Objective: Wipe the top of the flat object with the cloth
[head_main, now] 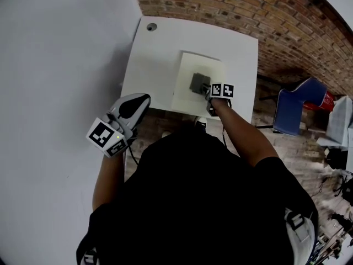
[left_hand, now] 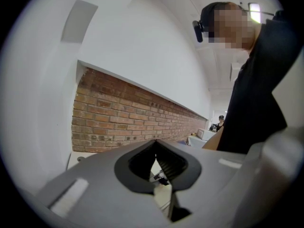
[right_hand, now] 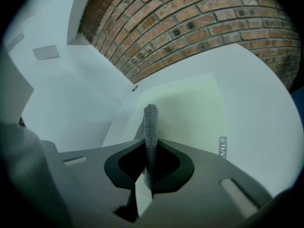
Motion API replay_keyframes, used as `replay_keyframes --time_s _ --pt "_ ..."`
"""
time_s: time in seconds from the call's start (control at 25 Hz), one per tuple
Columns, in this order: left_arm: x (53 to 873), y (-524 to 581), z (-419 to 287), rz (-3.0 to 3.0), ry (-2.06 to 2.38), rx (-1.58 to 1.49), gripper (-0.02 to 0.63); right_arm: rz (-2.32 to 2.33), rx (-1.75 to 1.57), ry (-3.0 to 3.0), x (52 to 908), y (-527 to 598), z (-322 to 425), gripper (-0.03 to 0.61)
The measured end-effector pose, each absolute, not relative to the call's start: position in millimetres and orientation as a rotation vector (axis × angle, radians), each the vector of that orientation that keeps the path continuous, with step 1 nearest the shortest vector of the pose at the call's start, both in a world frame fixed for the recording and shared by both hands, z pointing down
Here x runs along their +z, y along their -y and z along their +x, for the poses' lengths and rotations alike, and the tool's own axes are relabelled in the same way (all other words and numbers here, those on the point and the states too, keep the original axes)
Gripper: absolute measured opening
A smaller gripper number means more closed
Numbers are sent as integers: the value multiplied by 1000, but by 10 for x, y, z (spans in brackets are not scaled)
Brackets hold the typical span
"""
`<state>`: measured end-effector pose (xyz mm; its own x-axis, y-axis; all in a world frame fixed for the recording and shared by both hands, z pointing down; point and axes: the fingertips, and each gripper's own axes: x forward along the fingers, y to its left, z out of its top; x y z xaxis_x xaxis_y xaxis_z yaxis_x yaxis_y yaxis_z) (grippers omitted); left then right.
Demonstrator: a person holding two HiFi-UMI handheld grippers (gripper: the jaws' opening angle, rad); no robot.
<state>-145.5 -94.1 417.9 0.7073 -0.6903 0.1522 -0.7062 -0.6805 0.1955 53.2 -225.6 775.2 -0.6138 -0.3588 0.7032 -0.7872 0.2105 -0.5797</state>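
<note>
A pale flat board (head_main: 185,79) lies on the white table (head_main: 160,59). A grey knitted cloth (head_main: 199,82) rests on the board's middle. My right gripper (head_main: 209,94) is shut on the cloth's near edge. In the right gripper view the cloth (right_hand: 150,132) stands up pinched between the jaws, with the board (right_hand: 190,108) beyond it. My left gripper (head_main: 138,101) hangs off the table's near left edge, raised and away from the board. Its jaws are closed together with nothing between them in the left gripper view (left_hand: 159,175).
A brick wall (head_main: 231,4) runs behind the table. A round cable hole (head_main: 151,27) sits at the table's far left corner. A blue chair (head_main: 295,109) and clutter stand to the right. A white wall (head_main: 55,65) fills the left.
</note>
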Motion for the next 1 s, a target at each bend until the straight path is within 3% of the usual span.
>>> replay_keyframes --time_s 1.0 --pt "4203 1061 -1050 2705 1014 79 2 1258 1399 1950 7854 2150 1756 11"
